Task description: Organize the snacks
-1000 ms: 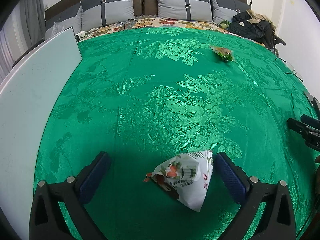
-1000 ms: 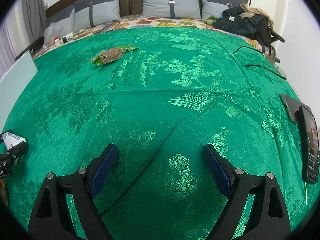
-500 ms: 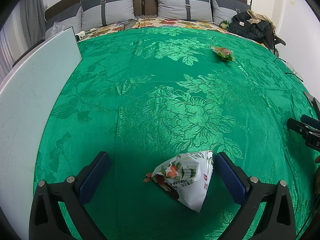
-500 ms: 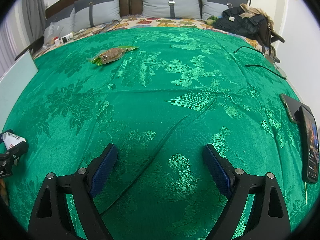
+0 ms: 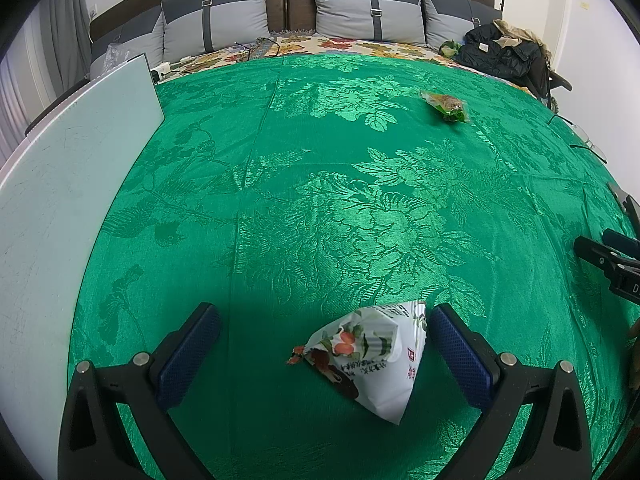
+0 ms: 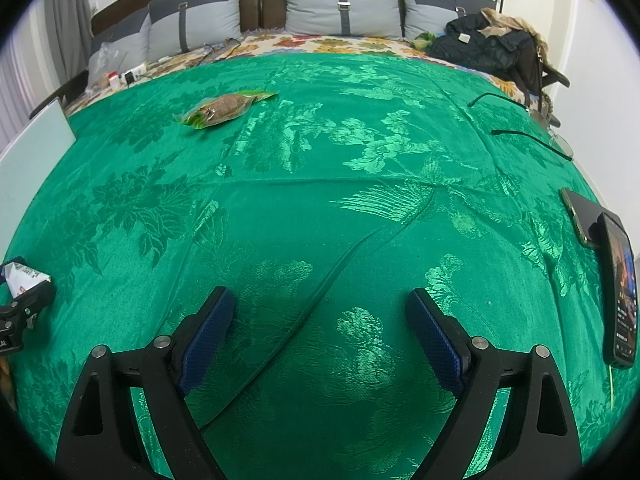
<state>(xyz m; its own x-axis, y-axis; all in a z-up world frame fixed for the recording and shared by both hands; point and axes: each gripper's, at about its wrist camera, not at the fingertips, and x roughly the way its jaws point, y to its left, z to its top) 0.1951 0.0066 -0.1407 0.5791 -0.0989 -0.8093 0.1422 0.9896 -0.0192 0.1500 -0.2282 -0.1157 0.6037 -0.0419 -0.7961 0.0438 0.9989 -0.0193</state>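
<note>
two wide-open grippers hover over a green bedspread; the left gripper should centre on the white snack bag before closing, the right gripper empty.

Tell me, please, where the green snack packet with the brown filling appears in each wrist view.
Left wrist: green snack packet lies upper right, far across the green bedspread.
Right wrist: it lies upper left.
Shared landmark: the black jacket at the bed's far right corner.

Bedroom: bed, headboard pillows
</note>
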